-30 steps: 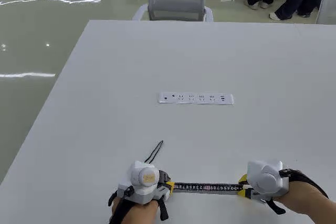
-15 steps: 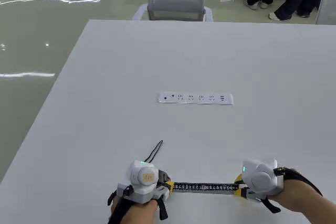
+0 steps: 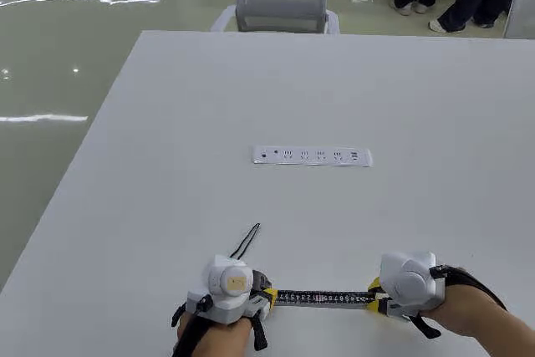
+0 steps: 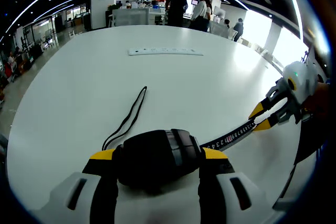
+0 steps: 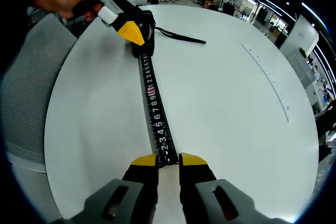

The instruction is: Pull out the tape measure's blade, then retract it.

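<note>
At the near edge of a white table (image 3: 251,89), the left gripper (image 3: 266,297) clamps the black tape measure (image 4: 157,162) between its jaws. The right gripper (image 5: 163,160) pinches the end of the blade (image 5: 154,98), which stretches straight between the 2. The measure's black cord (image 4: 128,116) lies on the tabletop just beyond it, and a white power strip (image 3: 312,156) sits well apart, toward the table's middle.

Smooth matt table (image 3: 167,123) — rubbery black tape-measure case (image 4: 157,158), matt blade (image 5: 155,114), glossy floor (image 3: 50,39).
</note>
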`<state>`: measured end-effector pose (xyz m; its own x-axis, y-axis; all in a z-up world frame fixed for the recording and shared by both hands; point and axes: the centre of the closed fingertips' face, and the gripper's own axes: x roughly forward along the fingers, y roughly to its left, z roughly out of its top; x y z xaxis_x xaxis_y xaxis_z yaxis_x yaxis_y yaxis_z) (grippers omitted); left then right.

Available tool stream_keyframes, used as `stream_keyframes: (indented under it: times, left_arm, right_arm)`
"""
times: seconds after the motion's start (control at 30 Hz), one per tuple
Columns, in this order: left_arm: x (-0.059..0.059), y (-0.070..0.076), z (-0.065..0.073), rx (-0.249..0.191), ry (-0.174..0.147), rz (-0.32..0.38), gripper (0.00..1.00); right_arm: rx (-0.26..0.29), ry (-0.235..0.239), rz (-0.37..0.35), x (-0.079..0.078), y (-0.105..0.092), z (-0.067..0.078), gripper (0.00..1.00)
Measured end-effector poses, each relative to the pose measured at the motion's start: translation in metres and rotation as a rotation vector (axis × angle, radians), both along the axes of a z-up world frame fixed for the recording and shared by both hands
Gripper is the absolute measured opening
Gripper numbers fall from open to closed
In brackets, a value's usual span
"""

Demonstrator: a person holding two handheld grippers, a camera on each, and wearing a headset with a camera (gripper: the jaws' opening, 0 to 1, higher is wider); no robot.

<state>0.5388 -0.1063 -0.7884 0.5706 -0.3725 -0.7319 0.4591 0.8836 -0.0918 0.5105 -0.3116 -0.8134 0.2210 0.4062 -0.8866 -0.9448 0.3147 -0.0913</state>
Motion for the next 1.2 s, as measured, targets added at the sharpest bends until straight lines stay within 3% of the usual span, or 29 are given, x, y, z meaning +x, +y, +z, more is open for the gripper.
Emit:
stream_keyframes:
  times: [1.2]
  left_arm:
    - [0.0,0.0,-0.001,-0.005,-0.003,0.001,0.59]
  right_arm:
    - [0.006,0.005,0.019,0.002,0.022,0.0,0.13]
